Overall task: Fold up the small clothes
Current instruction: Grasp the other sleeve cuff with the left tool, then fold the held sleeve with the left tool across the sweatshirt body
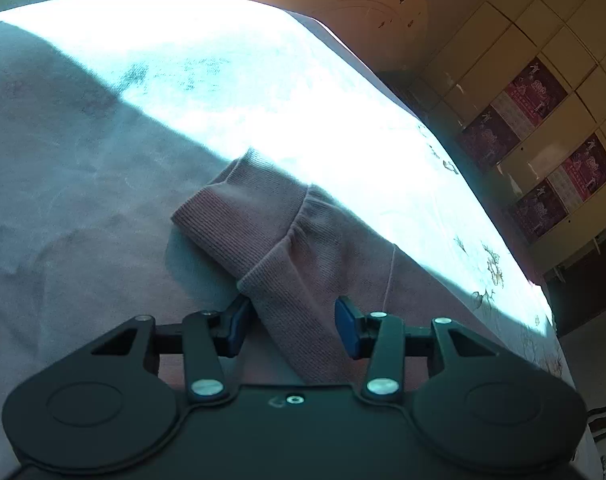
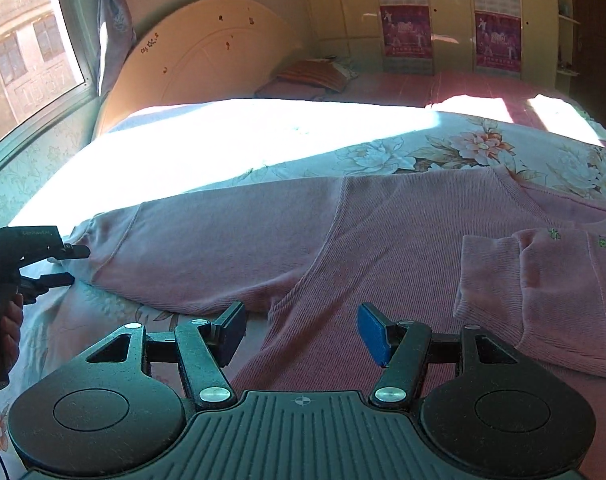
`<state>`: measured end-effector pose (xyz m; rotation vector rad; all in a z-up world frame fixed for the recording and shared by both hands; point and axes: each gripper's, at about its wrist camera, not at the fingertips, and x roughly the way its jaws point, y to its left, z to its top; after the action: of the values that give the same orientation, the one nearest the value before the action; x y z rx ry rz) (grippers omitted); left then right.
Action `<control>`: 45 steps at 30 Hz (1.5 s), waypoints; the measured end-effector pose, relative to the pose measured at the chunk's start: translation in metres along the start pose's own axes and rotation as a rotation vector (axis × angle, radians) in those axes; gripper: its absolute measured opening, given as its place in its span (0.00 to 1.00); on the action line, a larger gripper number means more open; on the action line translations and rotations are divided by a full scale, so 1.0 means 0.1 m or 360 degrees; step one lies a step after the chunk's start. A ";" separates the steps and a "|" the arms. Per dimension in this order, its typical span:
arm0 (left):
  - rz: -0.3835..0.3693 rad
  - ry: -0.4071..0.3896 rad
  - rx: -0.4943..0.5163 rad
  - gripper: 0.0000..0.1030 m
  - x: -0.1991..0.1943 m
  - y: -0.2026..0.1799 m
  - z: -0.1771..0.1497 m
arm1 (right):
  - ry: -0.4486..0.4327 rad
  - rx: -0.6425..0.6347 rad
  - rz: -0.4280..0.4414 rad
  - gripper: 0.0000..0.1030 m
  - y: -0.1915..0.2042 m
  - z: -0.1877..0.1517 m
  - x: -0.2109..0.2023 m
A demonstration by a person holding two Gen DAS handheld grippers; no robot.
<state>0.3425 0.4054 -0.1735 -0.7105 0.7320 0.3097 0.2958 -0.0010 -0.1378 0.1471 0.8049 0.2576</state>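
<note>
— Sweater first: where is it?

— That pink ribbed knit sweater (image 2: pixel 403 240) lies flat on the floral-printed bedsheet (image 2: pixel 383 152), body toward the right, one long sleeve (image 2: pixel 207 248) stretched out to the left. The other sleeve (image 2: pixel 543 292) is already folded across the chest.

— And the left gripper (image 1: pixel 293 326)?

— At the cuff (image 1: pixel 243 216) of the stretched sleeve. Its jaws straddle the ribbed fabric; whether the pads actually press on the cloth, I cannot tell. From the right wrist view you see it at the sleeve's far end, a hand (image 2: pixel 11 328) around its handle.

— The right gripper (image 2: pixel 301 332)?

— Released, jaws apart, hovering over the sweater's lower edge near the armpit, gripping nothing.

— Anything else?

— Sunlight falls across the bed; a cream wooden headboard (image 2: pixel 207 52) stands behind.
</note>
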 end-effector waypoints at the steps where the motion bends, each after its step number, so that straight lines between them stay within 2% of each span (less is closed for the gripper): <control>1: -0.0005 -0.0002 -0.0023 0.26 0.04 0.01 0.03 | 0.0005 0.0007 -0.0007 0.59 -0.01 0.00 0.02; 2: -0.0001 0.0002 -0.0052 0.15 0.08 0.03 0.05 | 0.0007 0.0011 -0.0012 0.59 -0.01 0.00 0.03; 3: -0.0004 0.0004 -0.0081 0.10 0.10 0.05 0.06 | 0.0011 0.0013 -0.0020 0.60 -0.02 0.00 0.05; 7: -0.0001 -0.0022 -0.0059 0.05 0.08 -0.01 0.05 | 0.0031 0.0008 -0.0049 0.59 -0.06 0.01 0.13; 10: -0.0063 -0.0065 -0.0039 0.05 -0.07 -0.12 0.05 | 0.0031 0.0007 -0.0067 0.59 -0.08 0.03 0.20; 13: -0.0156 -0.0114 0.0093 0.05 -0.28 -0.37 0.07 | 0.0057 0.0004 -0.0097 0.59 -0.10 0.01 0.32; 15: -0.0214 -0.0151 0.0183 0.05 -0.42 -0.59 0.08 | 0.0156 -0.0027 -0.0133 0.59 -0.11 -0.06 0.49; 17: -0.0310 -0.0168 0.0272 0.05 -0.55 -0.86 0.08 | 0.0138 -0.0070 -0.0137 0.59 -0.10 -0.08 0.49; 20: -0.0445 -0.0161 0.0450 0.05 -0.72 -1.33 -0.04 | 0.0094 0.0034 -0.0055 0.59 -0.20 -0.04 0.32; 26: -0.0737 -0.0023 0.0768 0.05 -0.83 -2.33 -0.70 | -0.0047 0.0175 -0.0105 0.60 -0.62 0.01 -0.26; 31: -0.0929 0.0181 0.0979 0.05 -0.66 -3.02 -1.63 | -0.0118 0.0274 -0.0263 0.60 -1.20 -0.11 -0.81; 34: -0.0979 0.0280 0.1132 0.05 -0.52 -3.33 -2.18 | -0.0126 0.0340 -0.0365 0.60 -1.58 -0.23 -1.06; 37: -0.0937 0.0402 0.1316 0.05 -0.34 -3.50 -2.73 | -0.0119 0.0430 -0.0429 0.60 -1.94 -0.39 -1.29; 40: -0.0819 0.0535 0.1448 0.18 -0.21 -3.50 -3.02 | -0.0120 0.0484 -0.0430 0.60 -2.14 -0.49 -1.45; 41: -0.0793 0.0551 0.1453 0.27 -0.22 -3.48 -3.03 | -0.0120 0.0487 -0.0420 0.60 -2.17 -0.52 -1.49; 44: -0.0773 0.0487 0.1462 0.65 -0.38 -3.39 -2.94 | -0.0114 0.0490 -0.0343 0.60 -2.19 -0.54 -1.53; 45: -0.0773 0.0433 0.1456 0.69 -0.47 -3.35 -2.89 | -0.0116 0.0492 -0.0315 0.60 -2.17 -0.53 -1.52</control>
<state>0.3290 -0.0372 -0.1320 -0.0331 0.8299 -0.5595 0.1937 -0.2502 -0.1179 0.3631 0.7771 -0.0605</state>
